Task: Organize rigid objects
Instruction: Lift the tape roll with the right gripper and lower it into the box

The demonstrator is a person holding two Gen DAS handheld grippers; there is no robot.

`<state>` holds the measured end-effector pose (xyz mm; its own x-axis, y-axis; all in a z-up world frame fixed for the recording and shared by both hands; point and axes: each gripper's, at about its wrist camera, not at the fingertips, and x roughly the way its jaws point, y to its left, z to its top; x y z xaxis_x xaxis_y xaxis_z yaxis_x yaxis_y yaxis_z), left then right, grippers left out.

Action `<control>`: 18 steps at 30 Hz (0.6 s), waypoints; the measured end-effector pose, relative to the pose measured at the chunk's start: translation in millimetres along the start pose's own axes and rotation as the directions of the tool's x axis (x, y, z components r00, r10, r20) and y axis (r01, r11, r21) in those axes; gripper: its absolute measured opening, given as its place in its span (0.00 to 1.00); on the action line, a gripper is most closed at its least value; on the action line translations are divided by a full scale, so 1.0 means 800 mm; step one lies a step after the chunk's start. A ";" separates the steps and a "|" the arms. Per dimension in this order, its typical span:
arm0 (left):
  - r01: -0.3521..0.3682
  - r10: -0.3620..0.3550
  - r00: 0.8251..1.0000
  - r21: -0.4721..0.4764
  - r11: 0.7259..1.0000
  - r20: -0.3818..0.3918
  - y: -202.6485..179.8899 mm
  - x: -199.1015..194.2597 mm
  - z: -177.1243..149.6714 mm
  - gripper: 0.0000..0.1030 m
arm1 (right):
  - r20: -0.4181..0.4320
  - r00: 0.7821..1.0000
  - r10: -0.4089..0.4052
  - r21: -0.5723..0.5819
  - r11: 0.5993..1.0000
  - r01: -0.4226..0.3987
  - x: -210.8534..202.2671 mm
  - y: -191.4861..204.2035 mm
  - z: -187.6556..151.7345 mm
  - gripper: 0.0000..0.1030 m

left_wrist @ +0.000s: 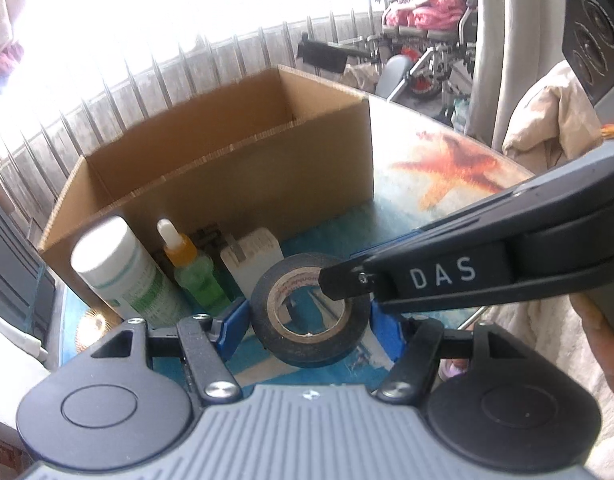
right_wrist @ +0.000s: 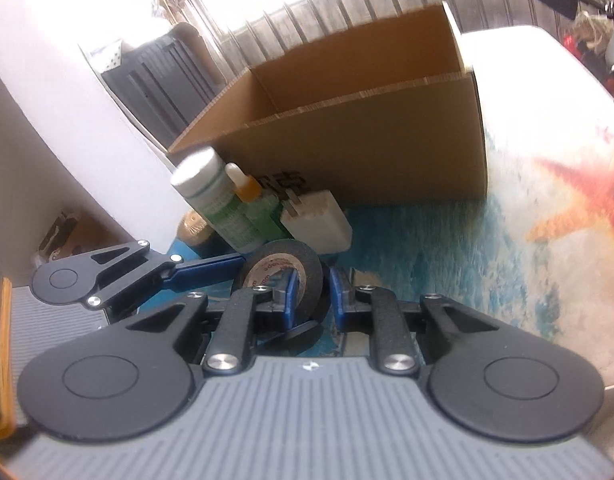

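Observation:
A black tape roll (left_wrist: 307,354) (right_wrist: 307,256) is tilted a little above the table, with both grippers on it. My left gripper (left_wrist: 309,316) has its blue pads pressed on the roll's two outer sides; one left finger (right_wrist: 211,270) shows in the right wrist view. My right gripper (right_wrist: 313,294) (left_wrist: 339,284) comes in from the right and is shut on the roll's wall, one finger inside the hole. Behind the roll stand a white bottle with a green label (left_wrist: 123,276) (right_wrist: 211,196), a small green dropper bottle (left_wrist: 191,276) (right_wrist: 251,200) and a white charger plug (left_wrist: 255,256) (right_wrist: 319,220).
An open cardboard box (left_wrist: 267,168) (right_wrist: 367,140) stands just behind the row of objects. The table's cloth (left_wrist: 447,176) (right_wrist: 427,260) has a sea and starfish print. A gold round item (left_wrist: 91,328) lies at the left. A wheelchair (left_wrist: 423,40) is beyond the table.

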<state>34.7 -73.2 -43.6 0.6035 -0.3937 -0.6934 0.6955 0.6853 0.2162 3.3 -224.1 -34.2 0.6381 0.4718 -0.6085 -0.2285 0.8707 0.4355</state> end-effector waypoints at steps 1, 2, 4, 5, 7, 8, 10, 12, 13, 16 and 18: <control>-0.005 0.005 1.000 0.004 1.000 0.017 -0.001 -0.006 0.002 0.65 | 0.011 1.000 -0.003 -0.007 1.000 0.003 -0.006 0.004 0.001 0.16; -0.012 0.012 0.999 0.007 1.000 0.034 -0.004 -0.012 0.005 0.65 | 0.025 1.000 -0.006 -0.019 1.000 0.007 -0.012 0.009 0.004 0.16; -0.029 0.028 0.997 0.013 1.000 0.070 -0.013 -0.027 0.012 0.65 | 0.051 0.999 -0.011 -0.048 0.999 0.013 -0.024 0.019 0.013 0.16; -0.039 0.038 0.995 0.016 0.999 0.088 -0.011 -0.033 0.019 0.65 | 0.069 0.998 -0.010 -0.066 0.998 0.014 -0.031 0.025 0.020 0.16; -0.062 0.059 0.990 0.018 0.998 0.126 -0.006 -0.043 0.033 0.65 | 0.107 0.994 -0.007 -0.107 0.994 0.019 -0.043 0.036 0.035 0.16; -0.075 0.071 0.987 0.017 0.997 0.143 -0.004 -0.048 0.040 0.65 | 0.123 0.992 -0.005 -0.128 0.992 0.021 -0.047 0.041 0.042 0.16; -0.102 0.098 0.978 0.016 0.995 0.182 0.003 -0.056 0.054 0.65 | 0.151 0.988 0.005 -0.170 0.985 0.021 -0.054 0.051 0.063 0.16; -0.127 0.122 0.971 0.010 0.992 0.206 0.011 -0.062 0.070 0.65 | 0.165 0.986 0.016 -0.209 0.978 0.019 -0.056 0.058 0.083 0.16; -0.138 0.133 0.968 0.009 0.990 0.211 0.014 -0.065 0.077 0.65 | 0.166 0.986 0.025 -0.229 0.973 0.014 -0.055 0.061 0.095 0.17; -0.151 0.151 0.970 -0.016 0.988 0.191 0.034 -0.061 0.105 0.65 | 0.133 0.989 0.064 -0.254 0.967 -0.028 -0.042 0.059 0.137 0.17; -0.138 0.143 0.976 -0.044 0.989 0.163 0.054 -0.048 0.124 0.65 | 0.090 0.992 0.084 -0.251 0.966 -0.059 -0.025 0.055 0.170 0.17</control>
<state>80.3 -89.2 61.0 0.7526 -0.3861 -0.5334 0.5877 0.7593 0.2795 80.6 -214.6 87.5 0.6804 0.5291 -0.5071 -0.4428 0.8481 0.2908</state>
